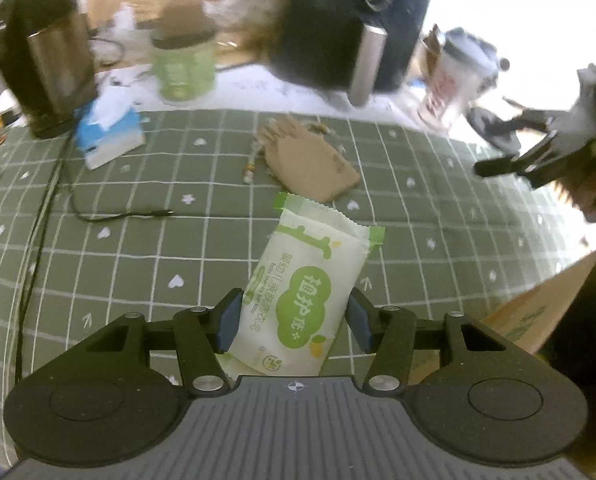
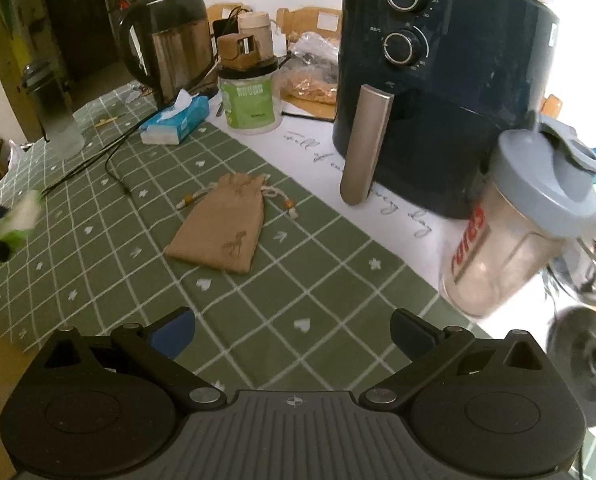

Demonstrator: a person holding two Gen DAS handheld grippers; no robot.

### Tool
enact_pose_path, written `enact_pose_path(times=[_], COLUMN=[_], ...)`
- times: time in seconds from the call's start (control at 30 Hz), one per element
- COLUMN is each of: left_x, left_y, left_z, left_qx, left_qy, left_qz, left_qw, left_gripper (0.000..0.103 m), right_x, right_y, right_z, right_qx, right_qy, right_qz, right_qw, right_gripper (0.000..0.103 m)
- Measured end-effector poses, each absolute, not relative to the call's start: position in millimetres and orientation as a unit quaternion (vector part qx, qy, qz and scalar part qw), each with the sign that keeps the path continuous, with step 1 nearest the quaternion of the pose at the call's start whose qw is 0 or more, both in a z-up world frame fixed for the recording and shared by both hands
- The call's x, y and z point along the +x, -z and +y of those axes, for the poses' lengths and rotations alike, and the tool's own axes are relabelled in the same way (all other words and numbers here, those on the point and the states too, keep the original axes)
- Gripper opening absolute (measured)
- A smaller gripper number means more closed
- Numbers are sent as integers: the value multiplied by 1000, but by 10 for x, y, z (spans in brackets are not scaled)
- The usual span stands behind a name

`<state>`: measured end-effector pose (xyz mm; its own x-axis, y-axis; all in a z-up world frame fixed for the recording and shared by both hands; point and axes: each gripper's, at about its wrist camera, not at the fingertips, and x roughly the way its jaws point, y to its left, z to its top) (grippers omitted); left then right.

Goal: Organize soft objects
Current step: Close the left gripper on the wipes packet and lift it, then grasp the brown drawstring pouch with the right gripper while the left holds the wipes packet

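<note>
Held clear of the green checked worktop [image 1: 137, 248], the left tool [image 1: 293, 322] pinches a baby laundry soap packet [image 1: 298, 300], apparently for sorting; the right tool [image 2: 291, 330], spread and empty, faces the drawstring pouch [image 2: 221, 228].

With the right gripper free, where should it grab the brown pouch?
Grip the brown pouch across its flat body, coming from above. It lies flat on the green cloth with nothing crowding it; the right gripper is open. Avoid the gathered neck and cords.
</note>
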<state>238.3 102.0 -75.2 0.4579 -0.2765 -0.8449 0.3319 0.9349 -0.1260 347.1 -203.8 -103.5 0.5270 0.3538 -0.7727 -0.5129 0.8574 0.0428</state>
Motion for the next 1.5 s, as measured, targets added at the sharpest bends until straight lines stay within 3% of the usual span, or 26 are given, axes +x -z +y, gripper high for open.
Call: enact_pose_path(times=[0.13,0.47,0.77,1.03,1.13,1.2,1.27,1.5], left_x=[2250,1954,1590,1339,1272,1248,1238,1255], left_y=[613,365,251,277,260,243,226,175], left_z=[1092,1261,1274,1296,1307,1312,1308,1262], left_qx=[-5,-106,-134,-150,-155,-159,-158,-154], left_qy=[161,104,72,51,48,47,47,56], left_qz=[482,467,465,474,472,470,468,459], left_qw=[861,871,872,866,866,867,868,873], left_gripper=[54,54,54,54,54,54,54,54], right_x=[3604,3892,4077,4145,4138,4118,4116,4126], right_y=[1124,1441,1739,1955,2002,2001,1993,1893], right_z=[-1943,-1610,-1321,-1084,-1010,-992,-982,-1037], right_qx=[-92,-110,-115,-121,-134,-132,-129,-142], right_qy=[-257,-292,-317,-314,-316,-313,-309,-296], right_qz=[409,403,384,376,381,381,386,396], right_qw=[870,860,860,863,859,860,860,858], right_gripper=[101,87,76,55,35,27,9,5])
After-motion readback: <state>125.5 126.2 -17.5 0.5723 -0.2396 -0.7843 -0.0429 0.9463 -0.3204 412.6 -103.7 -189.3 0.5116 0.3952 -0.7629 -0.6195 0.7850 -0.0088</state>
